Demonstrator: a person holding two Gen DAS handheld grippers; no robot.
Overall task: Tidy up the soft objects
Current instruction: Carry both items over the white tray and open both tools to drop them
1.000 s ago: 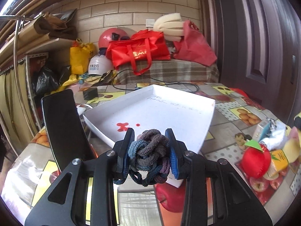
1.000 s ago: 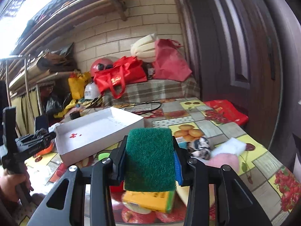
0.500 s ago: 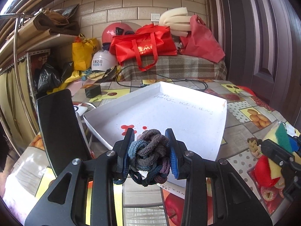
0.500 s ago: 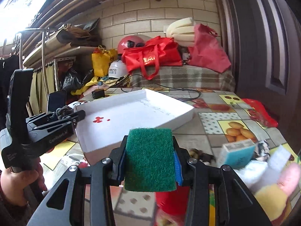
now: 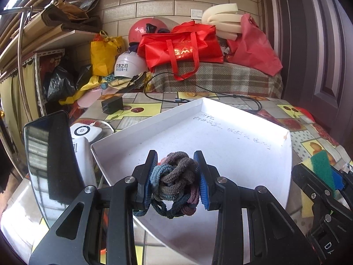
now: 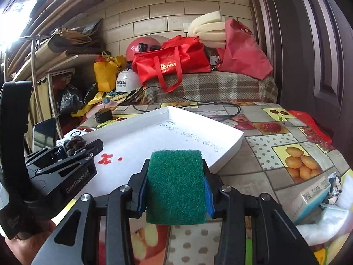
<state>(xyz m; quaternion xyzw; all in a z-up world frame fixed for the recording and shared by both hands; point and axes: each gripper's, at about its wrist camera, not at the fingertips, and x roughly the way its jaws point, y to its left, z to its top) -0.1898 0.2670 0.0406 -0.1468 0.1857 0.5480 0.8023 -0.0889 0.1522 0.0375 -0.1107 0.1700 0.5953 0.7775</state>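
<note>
My left gripper (image 5: 175,182) is shut on a bundle of hair ties (image 5: 174,183), grey, blue and maroon, held above the near part of the white tray (image 5: 231,137). My right gripper (image 6: 175,185) is shut on a green scouring sponge (image 6: 175,185) with a yellow underside, just before the tray's near edge (image 6: 225,154). The left gripper also shows in the right wrist view (image 6: 75,149), over the tray's left side. The right gripper with the sponge shows at the right of the left wrist view (image 5: 320,174).
The tray has red marks (image 6: 107,158) and handwriting inside. A phone (image 5: 46,154), a white power bank (image 5: 86,131) and a black charger (image 5: 111,105) lie left of it. A small box and soft items (image 6: 315,196) lie at the right. Bags and helmets stand behind.
Both grippers have moved forward to the tray, still holding their loads. The right gripper has come in beside the left one, at the tray's right near edge.
</note>
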